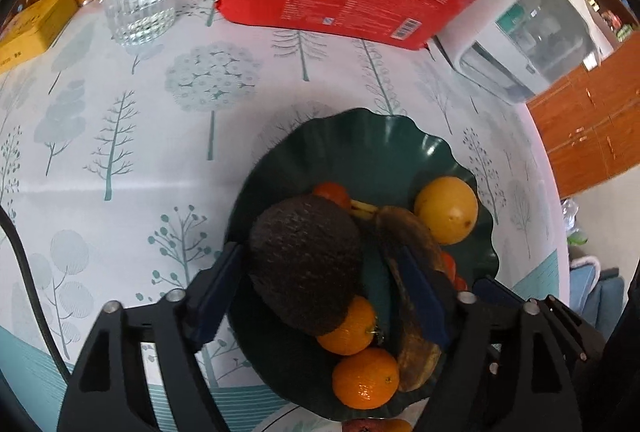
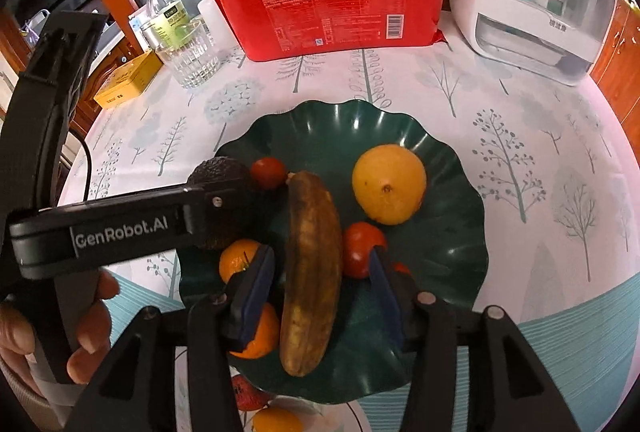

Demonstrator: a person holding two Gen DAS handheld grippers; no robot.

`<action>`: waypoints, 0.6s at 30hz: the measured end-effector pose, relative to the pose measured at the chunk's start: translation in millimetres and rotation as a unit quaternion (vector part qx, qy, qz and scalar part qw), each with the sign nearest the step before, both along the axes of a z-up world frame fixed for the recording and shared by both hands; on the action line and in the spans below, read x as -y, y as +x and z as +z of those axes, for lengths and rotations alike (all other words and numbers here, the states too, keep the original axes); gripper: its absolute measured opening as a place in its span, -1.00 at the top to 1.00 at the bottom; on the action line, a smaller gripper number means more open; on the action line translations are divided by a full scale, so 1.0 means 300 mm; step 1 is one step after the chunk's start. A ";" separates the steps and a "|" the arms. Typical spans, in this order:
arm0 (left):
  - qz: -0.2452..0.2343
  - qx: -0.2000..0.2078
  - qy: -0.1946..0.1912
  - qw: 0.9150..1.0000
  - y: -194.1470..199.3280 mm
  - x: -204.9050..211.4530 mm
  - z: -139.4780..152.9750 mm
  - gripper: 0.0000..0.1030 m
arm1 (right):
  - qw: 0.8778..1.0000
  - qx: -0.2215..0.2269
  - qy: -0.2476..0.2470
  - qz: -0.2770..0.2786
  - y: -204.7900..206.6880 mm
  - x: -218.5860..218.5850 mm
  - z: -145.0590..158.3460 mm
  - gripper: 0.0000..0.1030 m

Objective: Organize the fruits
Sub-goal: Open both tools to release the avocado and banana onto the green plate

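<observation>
left gripper point(image 1: 320, 272) over the green bowl point(image 1: 360, 139), jaws spread wide around the avocado point(image 1: 306, 264); left pad touching its side, right pad apart from it, so not clamped; right gripper point(image 2: 320, 296) open, pads either side of the browned banana point(image 2: 312, 272) with gaps on both sides; banana lies in the bowl on the bench point(image 2: 540, 159); also in the bowl: yellow citrus point(image 2: 389, 184), two oranges point(image 1: 366, 378), small tomatoes point(image 2: 362, 250); red cup pack point(image 2: 332, 7) at the back.
</observation>
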State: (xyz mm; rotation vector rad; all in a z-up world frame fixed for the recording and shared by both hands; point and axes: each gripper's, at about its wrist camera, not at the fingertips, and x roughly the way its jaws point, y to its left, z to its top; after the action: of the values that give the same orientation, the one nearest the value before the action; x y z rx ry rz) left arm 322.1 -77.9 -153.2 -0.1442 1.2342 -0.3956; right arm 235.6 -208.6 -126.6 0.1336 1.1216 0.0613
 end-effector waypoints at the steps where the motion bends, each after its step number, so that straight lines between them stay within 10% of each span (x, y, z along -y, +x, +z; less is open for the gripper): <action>1: -0.004 0.005 0.008 1.000 -0.006 0.009 0.006 -0.56 | 1.000 -0.002 -0.001 -0.001 -0.004 0.003 -0.003 0.03; 18: -0.030 0.064 0.056 0.996 -0.147 -0.016 0.160 -0.57 | 1.000 -0.001 -0.007 -0.004 -0.085 0.017 0.032 0.03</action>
State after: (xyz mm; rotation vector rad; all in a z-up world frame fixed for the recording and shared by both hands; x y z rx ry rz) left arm 278.1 -73.0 -105.3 0.0143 1.1330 -0.3807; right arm 210.1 -213.8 -117.0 0.1245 1.1230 0.0465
